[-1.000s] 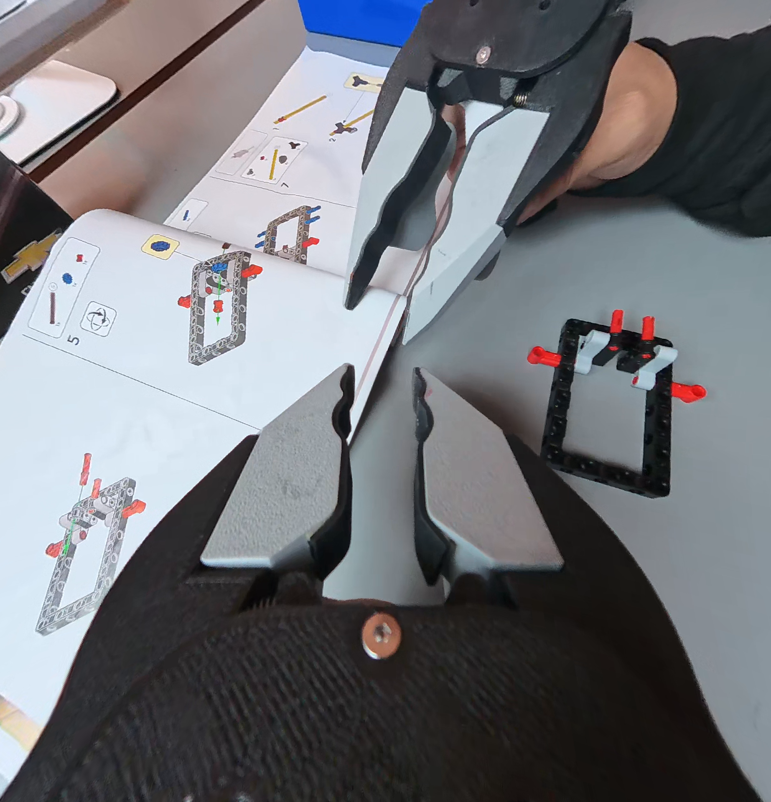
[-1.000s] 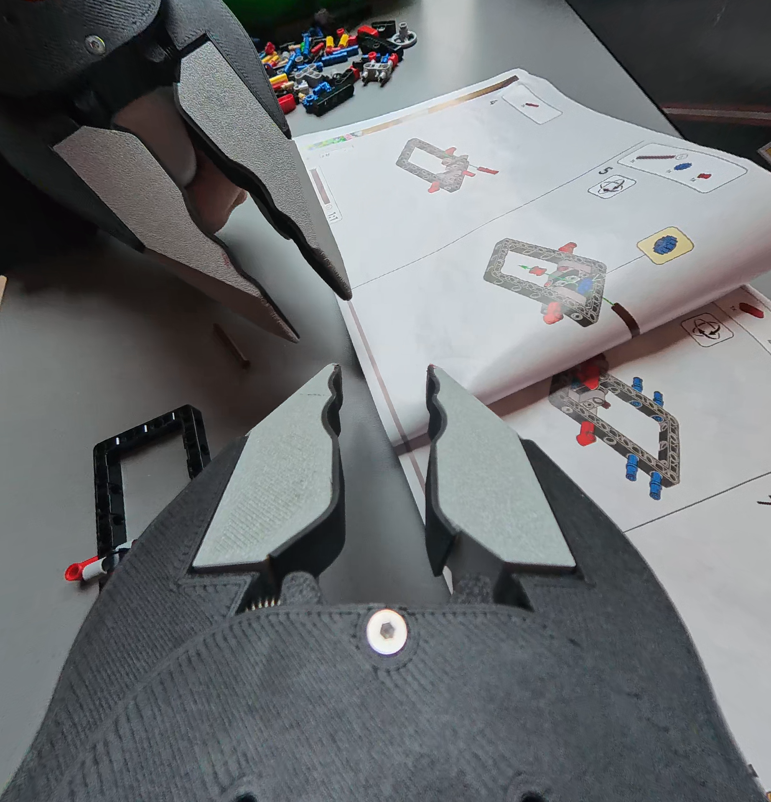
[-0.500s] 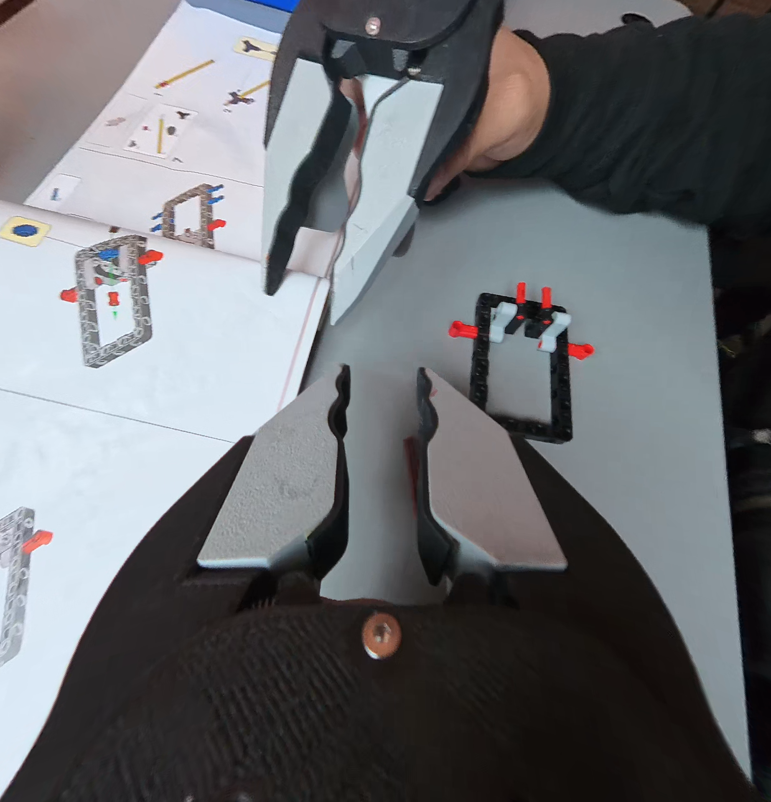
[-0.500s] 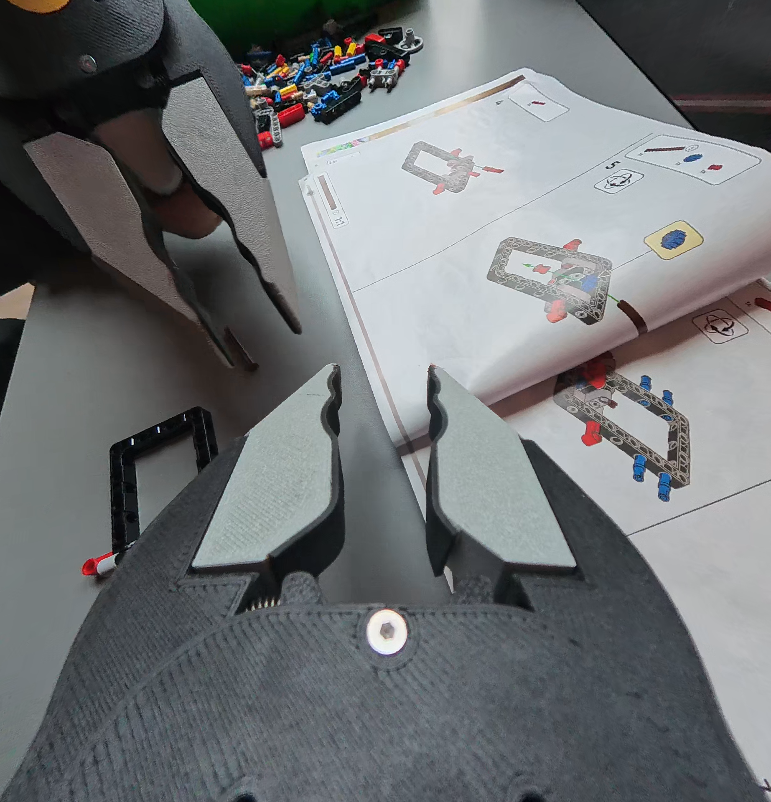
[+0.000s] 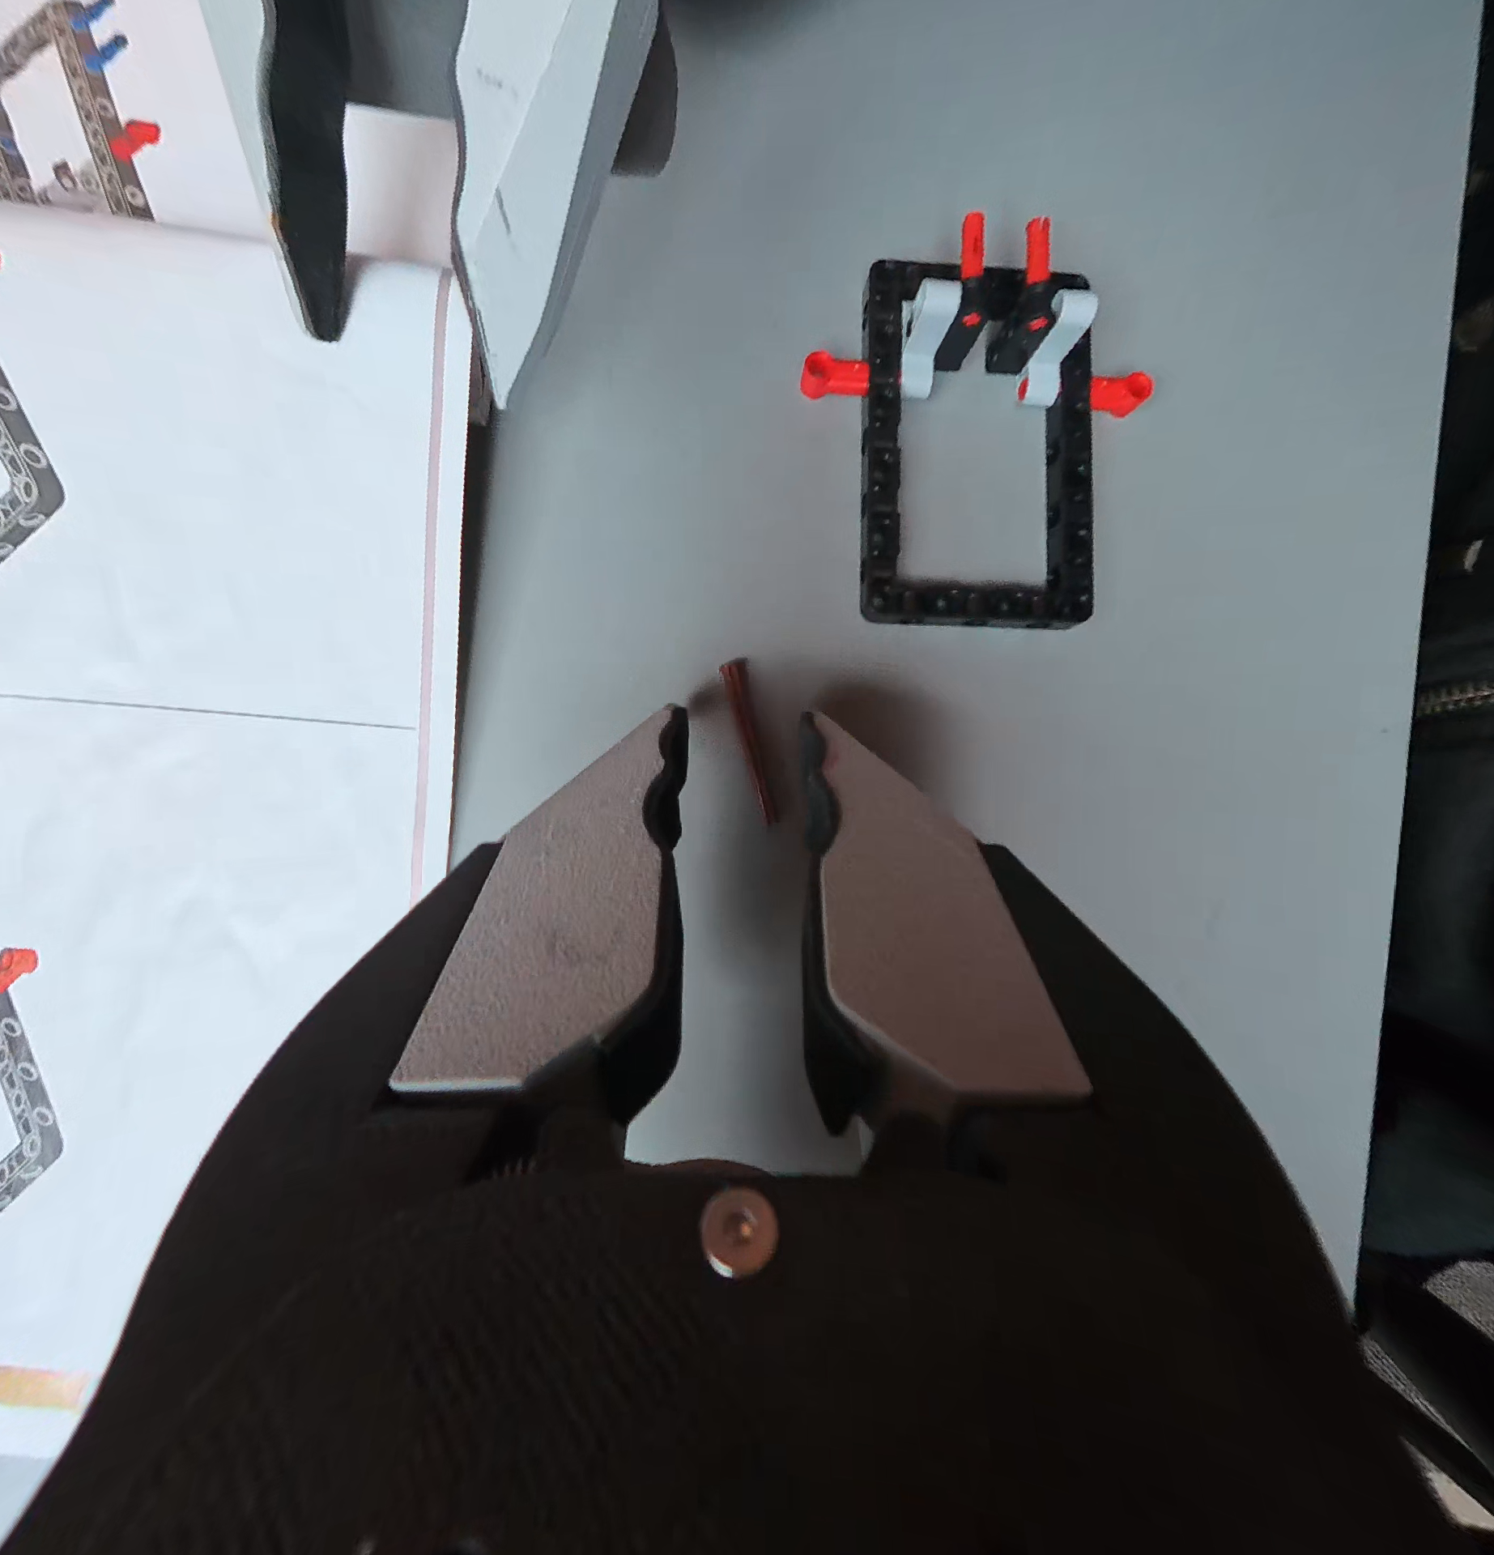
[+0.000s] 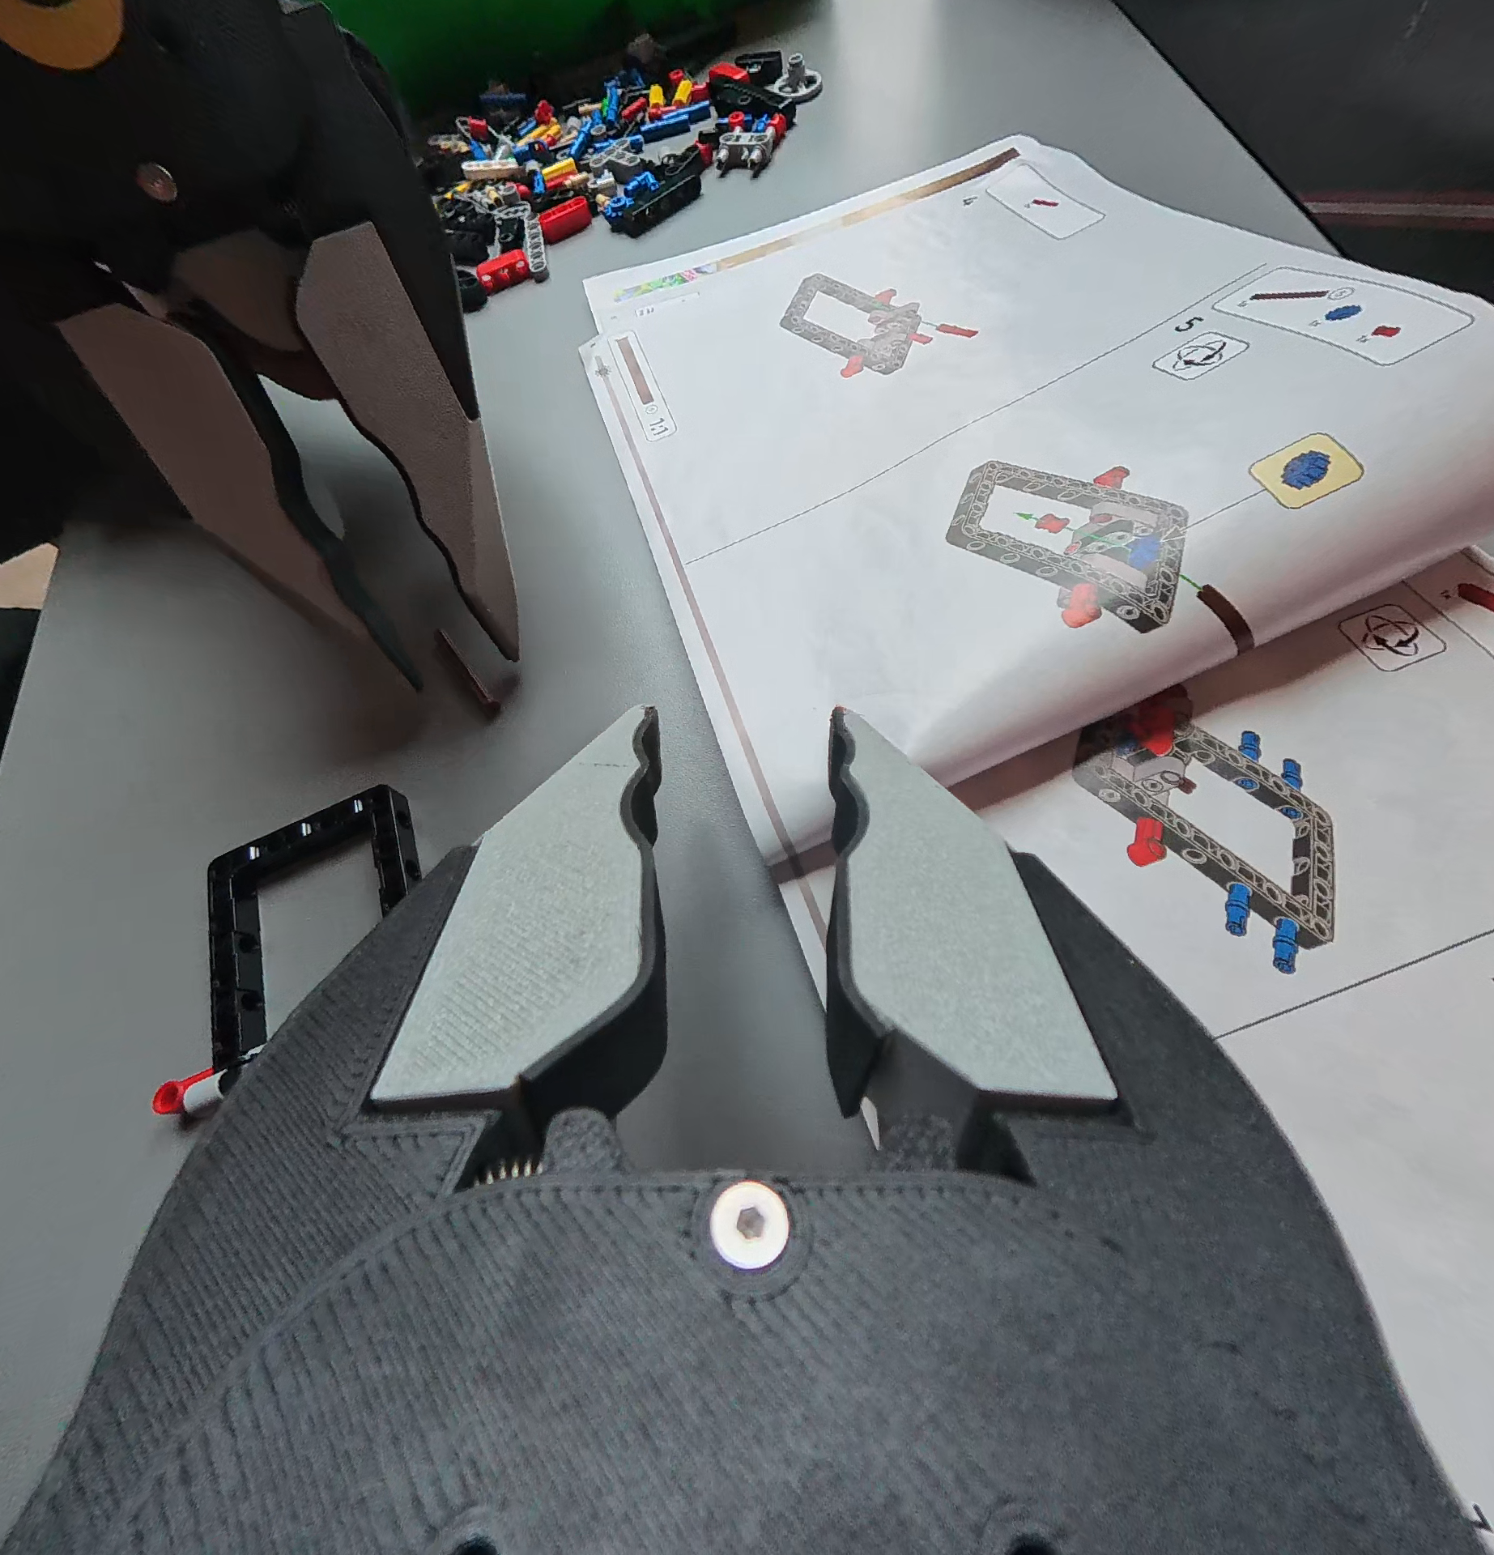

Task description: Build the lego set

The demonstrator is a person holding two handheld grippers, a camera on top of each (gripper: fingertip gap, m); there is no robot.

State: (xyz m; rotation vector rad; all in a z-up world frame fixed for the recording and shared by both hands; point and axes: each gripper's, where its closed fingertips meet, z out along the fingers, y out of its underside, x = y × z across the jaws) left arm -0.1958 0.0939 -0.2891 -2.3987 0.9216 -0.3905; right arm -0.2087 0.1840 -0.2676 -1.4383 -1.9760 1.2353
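Lego frame [image 5: 977, 450]: black rectangle, 4 red pins, 2 grey connectors. Near it, my left gripper [image 5: 743, 724] straddles a brown axle [image 5: 750, 745], ungripped; right gripper [image 6: 739, 715] open, empty.

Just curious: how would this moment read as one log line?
left claw: open, straddling brown axle | right claw: open, empty | black frame: on table
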